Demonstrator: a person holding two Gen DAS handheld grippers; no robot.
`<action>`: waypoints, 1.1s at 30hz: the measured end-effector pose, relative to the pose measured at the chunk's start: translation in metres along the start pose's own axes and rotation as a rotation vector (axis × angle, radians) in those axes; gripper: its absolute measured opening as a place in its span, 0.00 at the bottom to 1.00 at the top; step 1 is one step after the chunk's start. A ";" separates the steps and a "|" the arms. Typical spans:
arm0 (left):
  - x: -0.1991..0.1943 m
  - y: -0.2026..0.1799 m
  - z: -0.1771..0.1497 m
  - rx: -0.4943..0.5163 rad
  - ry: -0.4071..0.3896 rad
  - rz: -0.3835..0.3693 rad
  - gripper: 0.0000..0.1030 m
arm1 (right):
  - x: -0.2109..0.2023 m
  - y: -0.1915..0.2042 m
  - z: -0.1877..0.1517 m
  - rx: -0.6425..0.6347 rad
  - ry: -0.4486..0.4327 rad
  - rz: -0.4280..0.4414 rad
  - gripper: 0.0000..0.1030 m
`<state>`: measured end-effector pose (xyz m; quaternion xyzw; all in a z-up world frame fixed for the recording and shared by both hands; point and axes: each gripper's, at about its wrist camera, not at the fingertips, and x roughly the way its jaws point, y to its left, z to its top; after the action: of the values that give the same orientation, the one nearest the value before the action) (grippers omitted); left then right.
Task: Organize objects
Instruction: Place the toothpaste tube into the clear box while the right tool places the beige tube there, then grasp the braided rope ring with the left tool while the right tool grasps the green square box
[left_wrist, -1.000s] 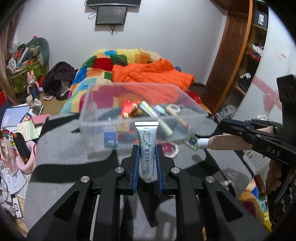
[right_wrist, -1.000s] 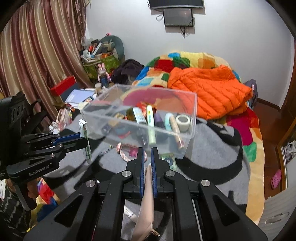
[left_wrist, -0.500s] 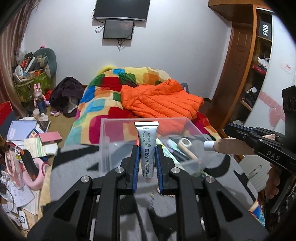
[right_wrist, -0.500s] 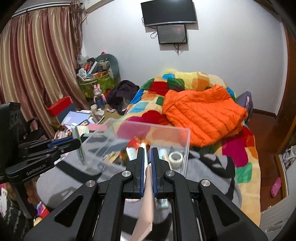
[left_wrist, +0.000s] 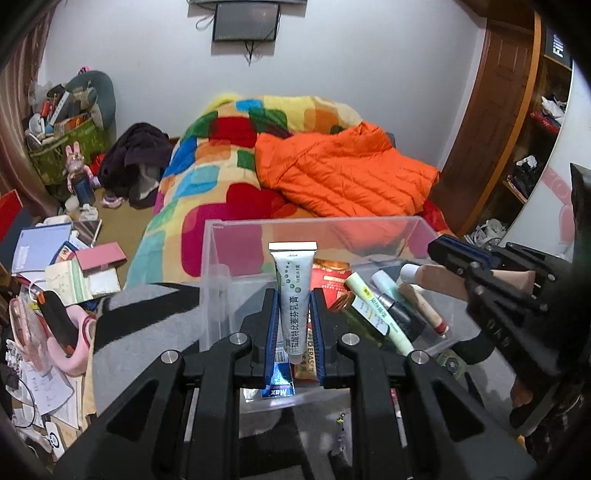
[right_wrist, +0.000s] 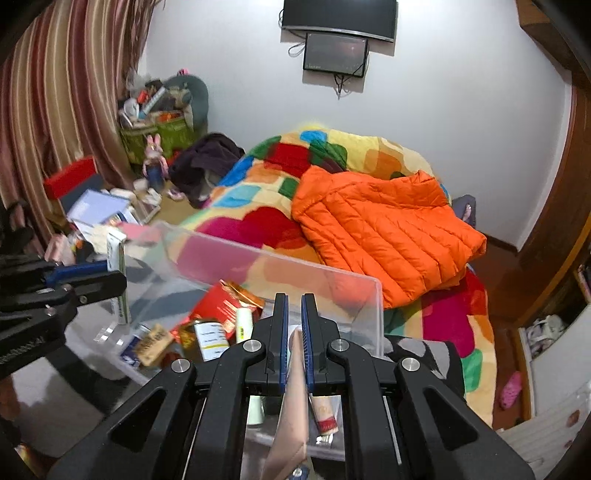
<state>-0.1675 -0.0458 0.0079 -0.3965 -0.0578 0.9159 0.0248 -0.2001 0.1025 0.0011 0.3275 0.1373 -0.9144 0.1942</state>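
Observation:
My left gripper (left_wrist: 294, 310) is shut on a white ointment tube (left_wrist: 293, 291), held upright over the near edge of a clear plastic box (left_wrist: 314, 225) that lies on a grey-and-black blanket (left_wrist: 147, 325). My right gripper (right_wrist: 293, 325) is shut on a beige cosmetic tube (right_wrist: 293, 398) and hangs over the box's right end (right_wrist: 373, 317); it shows in the left wrist view (left_wrist: 448, 258) with the tube's white cap (left_wrist: 410, 272) pointing into the box. The box holds several tubes, a red packet (right_wrist: 218, 302) and a small jar (right_wrist: 210, 338).
An orange puffer jacket (left_wrist: 343, 177) lies on a multicoloured bedspread (left_wrist: 221, 147) behind the box. Books, papers and pink items (left_wrist: 66, 273) clutter the floor at left. A wooden door and shelves (left_wrist: 517, 129) stand at right. Small items (left_wrist: 452, 363) lie on the blanket beside the box.
Both grippers have moved forward and down with their tubes, from in front of the box to over it. The box now fills the lower middle of both views.

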 end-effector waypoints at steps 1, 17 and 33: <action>0.004 0.000 0.000 0.000 0.010 -0.001 0.16 | 0.004 0.004 -0.002 -0.021 0.009 0.008 0.06; -0.032 -0.014 -0.014 0.025 -0.042 -0.021 0.49 | -0.032 0.006 -0.013 -0.040 0.020 0.104 0.36; -0.056 -0.037 -0.053 0.055 -0.022 -0.053 0.69 | -0.065 -0.037 -0.058 0.089 0.062 0.157 0.45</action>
<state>-0.0906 -0.0099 0.0172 -0.3839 -0.0433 0.9204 0.0594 -0.1392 0.1746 0.0047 0.3738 0.0764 -0.8910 0.2462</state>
